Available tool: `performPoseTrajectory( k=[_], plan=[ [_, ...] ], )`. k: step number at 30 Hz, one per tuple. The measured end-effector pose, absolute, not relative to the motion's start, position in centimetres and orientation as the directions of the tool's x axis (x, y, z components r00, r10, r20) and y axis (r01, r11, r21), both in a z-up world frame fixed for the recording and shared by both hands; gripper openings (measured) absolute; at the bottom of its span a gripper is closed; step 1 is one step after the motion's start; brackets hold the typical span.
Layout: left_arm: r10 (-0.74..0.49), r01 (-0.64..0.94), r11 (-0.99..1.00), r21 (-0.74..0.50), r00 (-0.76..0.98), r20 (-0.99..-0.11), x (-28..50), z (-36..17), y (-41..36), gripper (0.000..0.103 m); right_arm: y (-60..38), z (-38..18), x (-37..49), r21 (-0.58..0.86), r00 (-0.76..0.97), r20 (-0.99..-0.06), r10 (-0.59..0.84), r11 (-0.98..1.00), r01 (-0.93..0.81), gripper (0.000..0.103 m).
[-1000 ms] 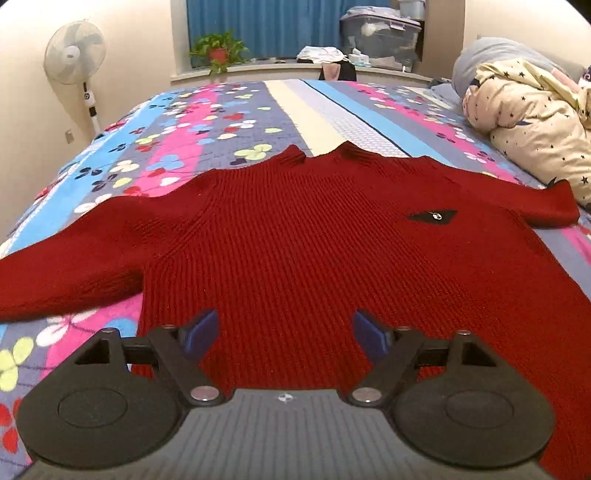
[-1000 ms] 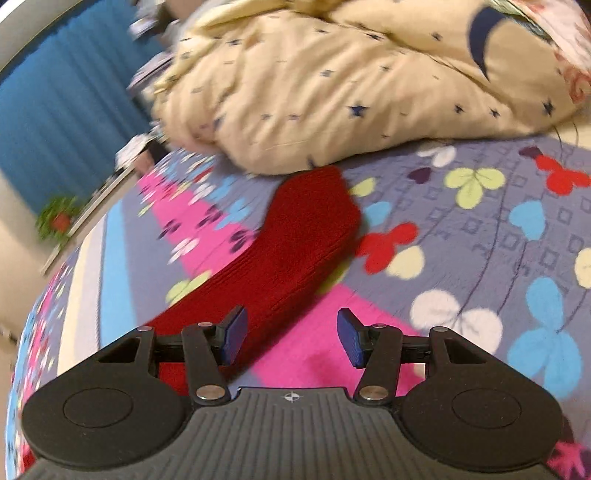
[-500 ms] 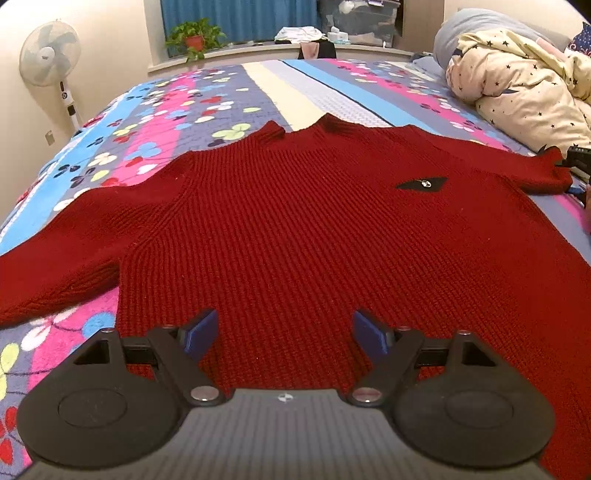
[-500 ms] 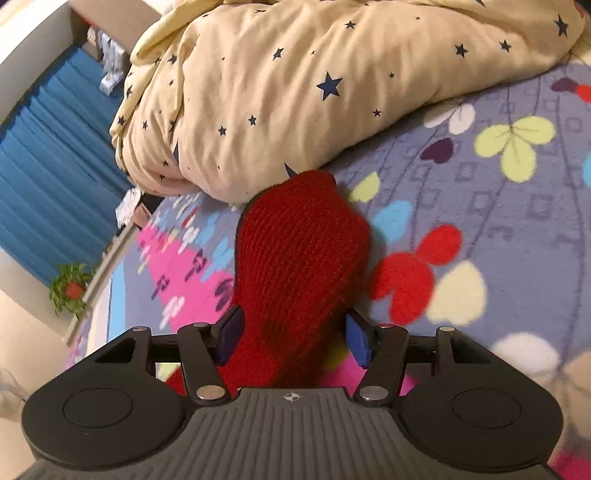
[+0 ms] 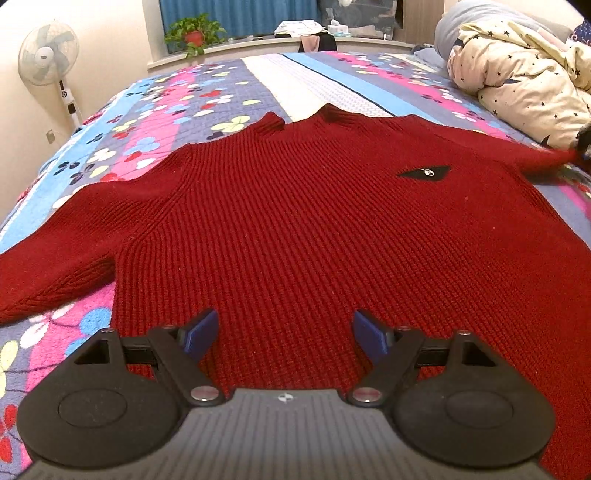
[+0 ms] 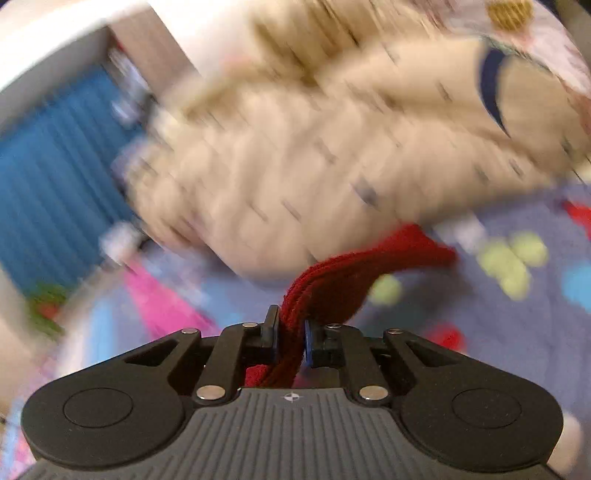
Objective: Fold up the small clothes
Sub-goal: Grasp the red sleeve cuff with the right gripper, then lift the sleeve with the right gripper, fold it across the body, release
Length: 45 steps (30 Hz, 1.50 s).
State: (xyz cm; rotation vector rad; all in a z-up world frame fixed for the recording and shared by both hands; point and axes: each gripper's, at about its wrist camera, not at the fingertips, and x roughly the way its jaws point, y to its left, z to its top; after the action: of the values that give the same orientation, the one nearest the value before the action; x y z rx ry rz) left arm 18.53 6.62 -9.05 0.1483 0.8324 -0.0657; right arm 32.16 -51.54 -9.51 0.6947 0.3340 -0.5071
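A red knit sweater [image 5: 295, 221] lies flat, front up, on the flowered bedspread [image 5: 177, 110], with its collar at the far side and both sleeves spread out. My left gripper [image 5: 284, 332] is open and empty, low over the sweater's hem. My right gripper [image 6: 290, 338] is shut on the cuff of the sweater's right sleeve [image 6: 354, 273], which rises bunched between the fingers. In the left wrist view that sleeve end [image 5: 546, 158] is blurred and lifted at the far right.
A cream star-print duvet [image 5: 528, 85] is heaped at the right side of the bed, close behind the held sleeve; it also shows in the right wrist view [image 6: 332, 147]. A standing fan [image 5: 50, 55] is at the left. A windowsill with a plant [image 5: 194, 35] lies beyond the bed.
My right gripper has closed on the sleeve cuff and lifted it; its view is now blurred by motion. My left gripper has stayed open over the hem, with its view shifting slightly.
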Motion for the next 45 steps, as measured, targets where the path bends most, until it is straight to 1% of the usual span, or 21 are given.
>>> performPoseTrajectory(
  k=[1, 2, 3, 5, 7, 10, 12, 14, 31, 37, 39, 41, 45],
  plan=[
    [-0.001, 0.116, 0.988, 0.104, 0.672, -0.741, 18.5, -9.0, 6.6, 0.084, -52.1, -10.8, 32.6, 0.525, 0.801, -0.52, -0.298, 0.627, 0.575, 0.018],
    [-0.001, 0.114, 0.988, 0.102, 0.671, -0.741, 18.5, -9.0, 6.6, 0.084, -52.8, -12.0, 32.7, 0.538, 0.779, -0.564, -0.273, 0.595, 0.597, 0.018],
    [0.0, 0.112, 0.989, 0.101, 0.671, -0.741, 18.6, -9.0, 6.7, 0.084, -53.4, -12.9, 32.5, 0.547, 0.765, -0.585, -0.271, 0.565, 0.618, 0.017],
    [-0.002, 0.112, 0.989, 0.099, 0.671, -0.742, 18.6, -9.0, 6.7, 0.084, -54.1, -13.2, 32.2, 0.571, 0.777, -0.573, -0.26, 0.553, 0.606, 0.017],
    [0.0, 0.114, 0.988, 0.102, 0.669, -0.744, 18.7, -9.1, 6.7, 0.084, -54.4, -13.0, 32.2, 0.572, 0.777, -0.568, -0.271, 0.548, 0.61, 0.021],
    [0.004, 0.113, 0.988, 0.106, 0.665, -0.747, 18.7, -9.1, 6.7, 0.084, -54.6, -13.2, 31.7, 0.584, 0.777, -0.563, -0.281, 0.53, 0.615, 0.021],
    [0.006, 0.11, 0.988, 0.106, 0.665, -0.747, 18.7, -9.1, 6.7, 0.085, -54.6, -13.3, 31.7, 0.574, 0.772, -0.566, -0.29, 0.533, 0.621, 0.021],
    [0.011, 0.104, 0.989, 0.107, 0.662, -0.749, 18.7, -9.1, 6.8, 0.085, -54.2, -12.9, 31.9, 0.556, 0.765, -0.566, -0.306, 0.544, 0.629, 0.024],
    [0.016, 0.091, 0.991, 0.1, 0.654, -0.756, 18.8, -9.1, 7.2, 0.085, -54.7, -12.8, 31.4, 0.55, 0.745, -0.578, -0.332, 0.516, 0.657, 0.024],
    [0.018, 0.091, 0.991, 0.102, 0.654, -0.756, 18.8, -9.1, 7.2, 0.085, -54.6, -12.9, 31.4, 0.543, 0.745, -0.58, -0.33, 0.525, 0.655, 0.021],
    [0.019, 0.091, 0.99, 0.104, 0.654, -0.756, 18.8, -9.1, 7.3, 0.085, -54.6, -12.9, 31.5, 0.543, 0.746, -0.579, -0.329, 0.527, 0.654, 0.018],
    [0.021, 0.089, 0.991, 0.104, 0.653, -0.757, 18.8, -9.1, 7.3, 0.085, -54.6, -12.8, 31.5, 0.54, 0.747, -0.577, -0.33, 0.533, 0.652, 0.017],
    [0.022, 0.086, 0.991, 0.103, 0.653, -0.757, 18.8, -9.0, 7.4, 0.085, -54.2, -12.3, 31.8, 0.511, 0.747, -0.571, -0.34, 0.565, 0.648, 0.015]
  ],
)
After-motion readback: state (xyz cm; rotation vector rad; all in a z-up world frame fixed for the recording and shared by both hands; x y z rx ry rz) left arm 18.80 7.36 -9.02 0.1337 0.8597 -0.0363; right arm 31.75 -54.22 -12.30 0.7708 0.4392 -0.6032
